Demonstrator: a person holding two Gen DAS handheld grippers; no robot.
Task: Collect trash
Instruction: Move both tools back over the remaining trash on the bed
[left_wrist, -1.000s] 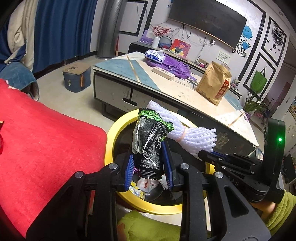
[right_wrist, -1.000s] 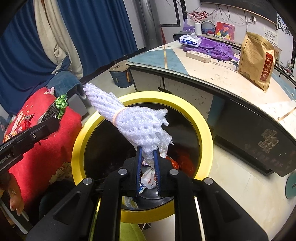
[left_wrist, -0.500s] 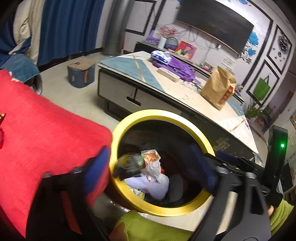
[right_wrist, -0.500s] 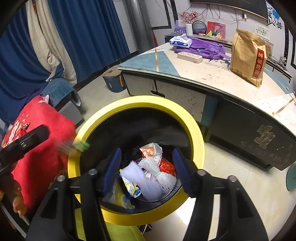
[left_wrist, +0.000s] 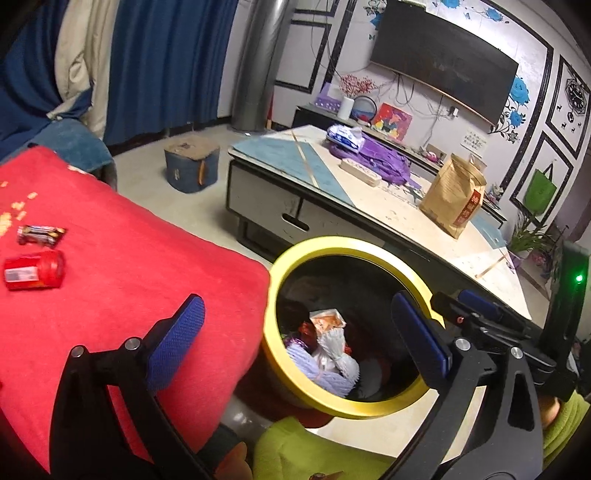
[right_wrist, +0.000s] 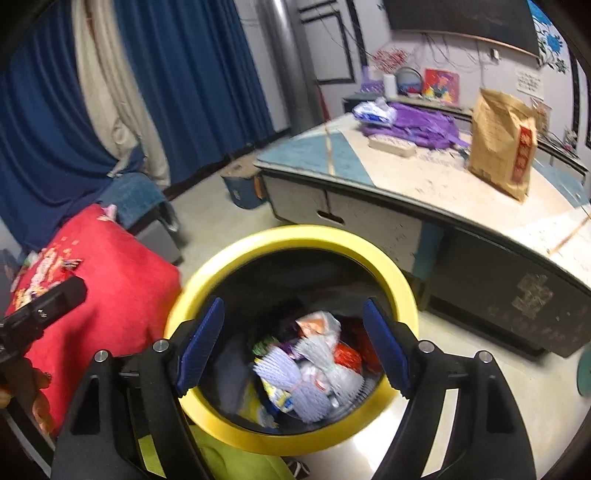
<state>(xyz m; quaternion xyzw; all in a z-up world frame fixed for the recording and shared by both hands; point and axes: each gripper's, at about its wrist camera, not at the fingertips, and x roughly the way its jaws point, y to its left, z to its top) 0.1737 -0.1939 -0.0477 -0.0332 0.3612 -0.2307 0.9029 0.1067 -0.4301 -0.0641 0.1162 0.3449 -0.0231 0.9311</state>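
A black bin with a yellow rim (left_wrist: 332, 243) (right_wrist: 295, 232) stands on the floor below both grippers. Inside it lies a white foam net (left_wrist: 338, 354) (right_wrist: 314, 384) among wrappers, with a green-edged wrapper (right_wrist: 264, 345) beside it. My left gripper (left_wrist: 295, 306) is open wide over the bin's left edge and holds nothing. My right gripper (right_wrist: 293, 306) hangs over the bin's mouth; its jaws are opening with nothing between them. On the red cloth (left_wrist: 129, 277) to the left lie a small red jar (left_wrist: 35, 269) and a candy wrapper (left_wrist: 40, 234).
A low coffee table (left_wrist: 288, 206) stands behind the bin with a brown paper bag (left_wrist: 454, 195) and a purple bag (left_wrist: 384, 162) on it. A blue box (left_wrist: 192, 166) sits on the floor. Blue curtains hang at the back left.
Both grippers have opened. The dark wrapper left the left gripper and the foam net left the right one; both now lie in the bin. Both grippers rose a little.
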